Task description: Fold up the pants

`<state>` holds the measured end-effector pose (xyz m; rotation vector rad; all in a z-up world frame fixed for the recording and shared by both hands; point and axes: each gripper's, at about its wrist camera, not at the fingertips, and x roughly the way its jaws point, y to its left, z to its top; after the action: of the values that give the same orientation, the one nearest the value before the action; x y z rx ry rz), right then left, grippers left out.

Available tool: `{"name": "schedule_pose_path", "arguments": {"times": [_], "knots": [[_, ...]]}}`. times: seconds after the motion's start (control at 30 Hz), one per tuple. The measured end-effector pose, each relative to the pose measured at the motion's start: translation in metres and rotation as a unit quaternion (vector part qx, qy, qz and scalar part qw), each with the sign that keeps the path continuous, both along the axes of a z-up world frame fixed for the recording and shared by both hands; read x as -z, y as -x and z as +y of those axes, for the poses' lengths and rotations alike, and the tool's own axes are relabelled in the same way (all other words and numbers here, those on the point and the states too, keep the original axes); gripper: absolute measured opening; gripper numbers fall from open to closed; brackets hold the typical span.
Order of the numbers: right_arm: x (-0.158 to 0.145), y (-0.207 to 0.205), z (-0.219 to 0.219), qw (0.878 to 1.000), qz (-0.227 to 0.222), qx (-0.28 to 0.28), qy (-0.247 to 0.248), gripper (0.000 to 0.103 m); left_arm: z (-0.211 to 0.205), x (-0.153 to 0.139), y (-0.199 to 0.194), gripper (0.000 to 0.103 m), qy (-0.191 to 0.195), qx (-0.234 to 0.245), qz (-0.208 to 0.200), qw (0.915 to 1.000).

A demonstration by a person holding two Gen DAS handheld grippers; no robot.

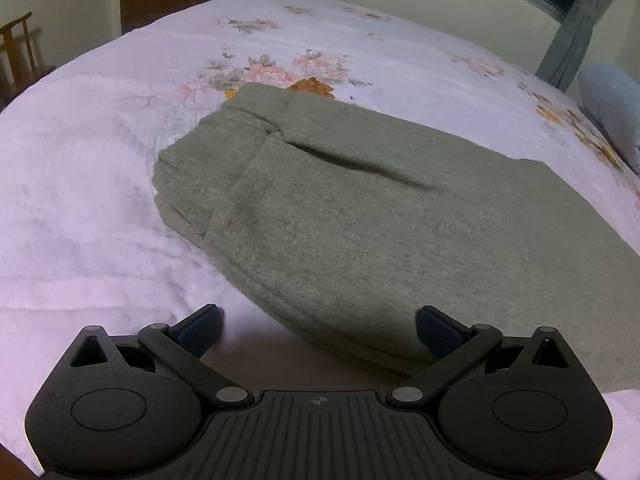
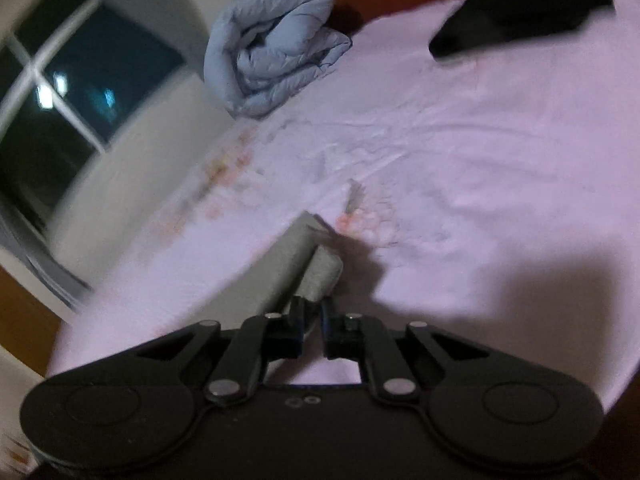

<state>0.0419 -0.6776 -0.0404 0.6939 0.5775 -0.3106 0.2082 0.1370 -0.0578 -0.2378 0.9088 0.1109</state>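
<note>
1. Right wrist view: the right gripper (image 2: 311, 316) has its jaws drawn together on a rolled edge of the grey pants (image 2: 320, 276); the fabric is pinched between the two pads.
2. Beyond the pinched roll, a flat grey strip of the same garment runs up and left from the fingers and lies on the pale floral bedsheet (image 2: 460, 152).
3. Further out on the sheet, a folded light-blue quilt (image 2: 272, 56) sits near the wall under a dark window (image 2: 72, 92). A black object (image 2: 520, 12) lies at the far right edge of the bed; blur prevents identifying it.
4. Left wrist view: the left gripper (image 1: 318, 326) has its jaws spread wide and nothing between the pads. The near hem of the pants (image 1: 360, 220) lies between and just ahead of the two blue fingertips (image 1: 200, 322); contact cannot be determined.
5. The garment lies folded on the bed, with a pocket slit facing up and the waistband end toward the far left.
6. A wooden chair (image 1: 20, 52) stands beyond the bed at left.
</note>
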Motion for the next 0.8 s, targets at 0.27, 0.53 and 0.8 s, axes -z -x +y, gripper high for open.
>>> {"name": "schedule_pose_path", "arguments": {"times": [0.27, 0.53, 0.8], "knots": [[-0.002, 0.038, -0.009, 0.994, -0.058, 0.082, -0.044, 0.006, 0.001, 0.0, 0.001, 0.103, 0.004, 0.008, -0.001, 1.0], [0.019, 0.007, -0.005, 0.983, -0.061, 0.06, -0.162, 0.006, -0.001, -0.004, 0.004, 0.103, -0.008, 0.01, -0.01, 0.9999], [0.003, 0.01, 0.011, 0.984, -0.085, 0.062, -0.146, 0.0, 0.001, -0.007, 0.02, 0.103, -0.024, -0.013, -0.024, 0.9993]]}}
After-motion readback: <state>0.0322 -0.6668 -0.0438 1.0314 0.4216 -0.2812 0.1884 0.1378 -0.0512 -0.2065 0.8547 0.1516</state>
